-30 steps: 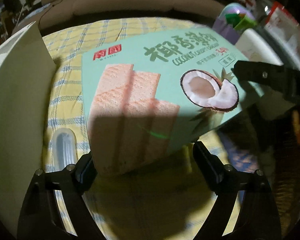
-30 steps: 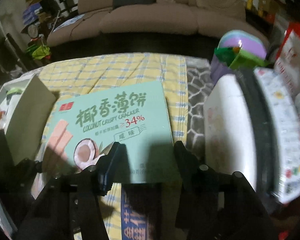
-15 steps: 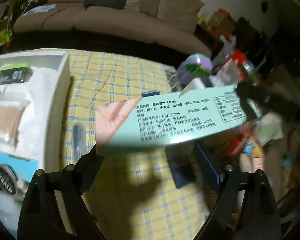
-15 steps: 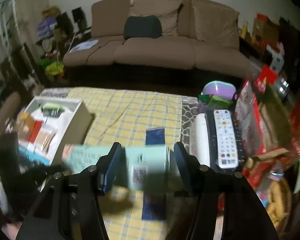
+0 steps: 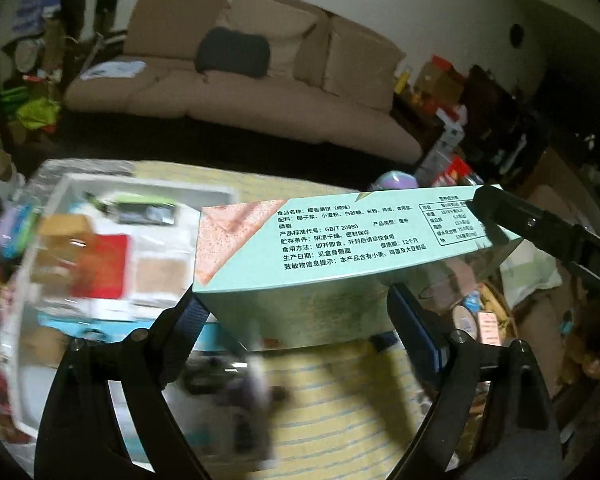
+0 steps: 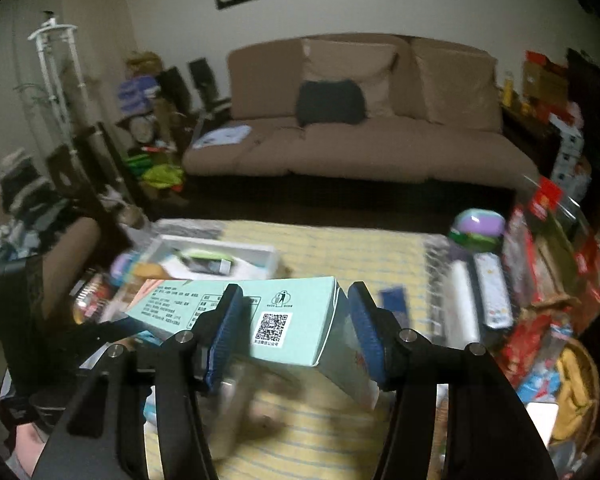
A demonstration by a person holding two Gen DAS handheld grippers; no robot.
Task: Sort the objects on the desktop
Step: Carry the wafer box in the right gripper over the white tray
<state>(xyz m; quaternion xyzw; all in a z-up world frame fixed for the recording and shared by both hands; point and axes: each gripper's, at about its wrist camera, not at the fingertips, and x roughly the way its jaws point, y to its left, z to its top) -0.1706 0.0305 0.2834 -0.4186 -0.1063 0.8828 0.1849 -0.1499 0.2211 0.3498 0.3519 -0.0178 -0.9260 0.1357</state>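
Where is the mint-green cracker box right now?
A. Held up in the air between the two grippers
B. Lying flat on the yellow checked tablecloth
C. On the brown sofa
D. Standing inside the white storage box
A: the cracker box is off the tablecloth, with the right gripper clamping one end and the left gripper at the other.

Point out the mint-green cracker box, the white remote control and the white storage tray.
mint-green cracker box [image 6: 300, 312], right wrist view, QR-code face.
white remote control [image 6: 494, 292], right wrist view, button face.
white storage tray [image 5: 148, 190], left wrist view, far rim.
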